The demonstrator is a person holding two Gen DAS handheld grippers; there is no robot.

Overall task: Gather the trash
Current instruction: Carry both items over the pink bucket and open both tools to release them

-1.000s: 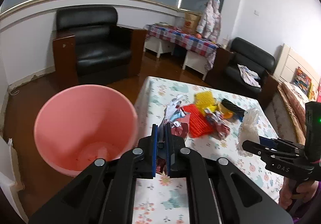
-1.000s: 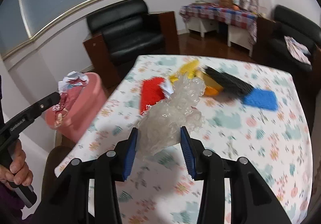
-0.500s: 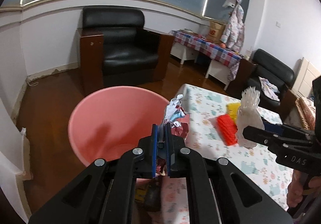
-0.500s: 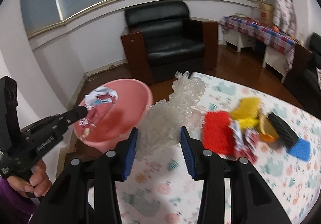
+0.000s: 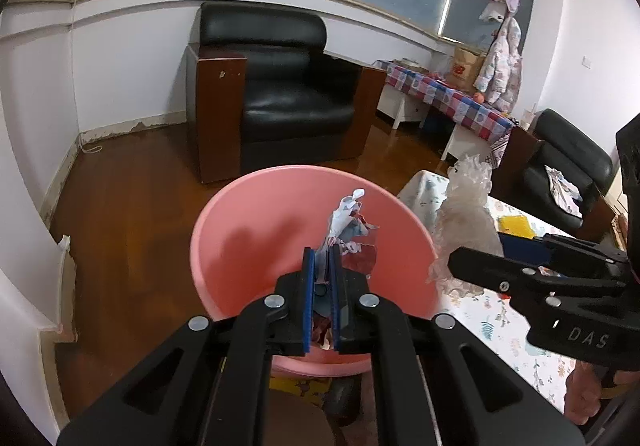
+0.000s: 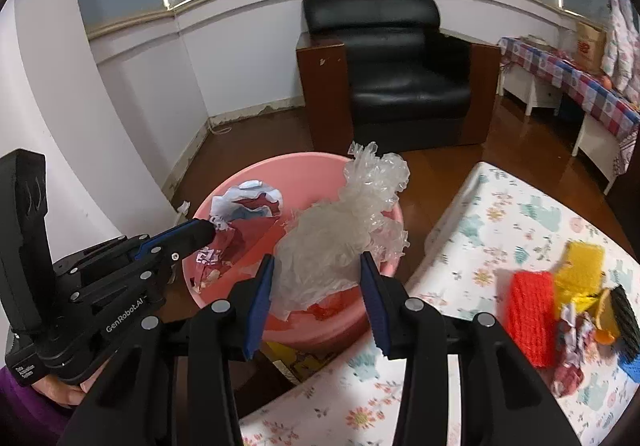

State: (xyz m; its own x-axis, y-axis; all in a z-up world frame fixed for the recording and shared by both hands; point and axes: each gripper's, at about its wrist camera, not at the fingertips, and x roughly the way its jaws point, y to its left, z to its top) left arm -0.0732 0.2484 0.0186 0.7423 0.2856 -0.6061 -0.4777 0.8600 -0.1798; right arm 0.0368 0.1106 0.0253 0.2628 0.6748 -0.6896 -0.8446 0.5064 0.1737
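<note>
A pink bin (image 5: 256,218) (image 6: 320,166) stands on the floor beside the flowered table (image 6: 512,214). My left gripper (image 5: 323,254) is shut on a crumpled red, white and blue wrapper (image 5: 348,220) (image 6: 248,206) and holds it over the bin's mouth. My right gripper (image 6: 316,262) is shut on a crumpled clear plastic bag (image 6: 352,222) (image 5: 466,218) and holds it over the bin's right rim. Another crumpled wrapper (image 6: 572,338) lies on the table.
On the table lie a red knitted pad (image 6: 532,314), a yellow pad (image 6: 580,266), a black brush (image 6: 624,310) and a blue pad (image 6: 632,366). A black armchair (image 5: 280,94) stands behind the bin. A white wall corner (image 6: 120,134) is on the left.
Both grippers have swung left from over the table to the pink bin, each still holding its trash. The bin now sits centred under both.
</note>
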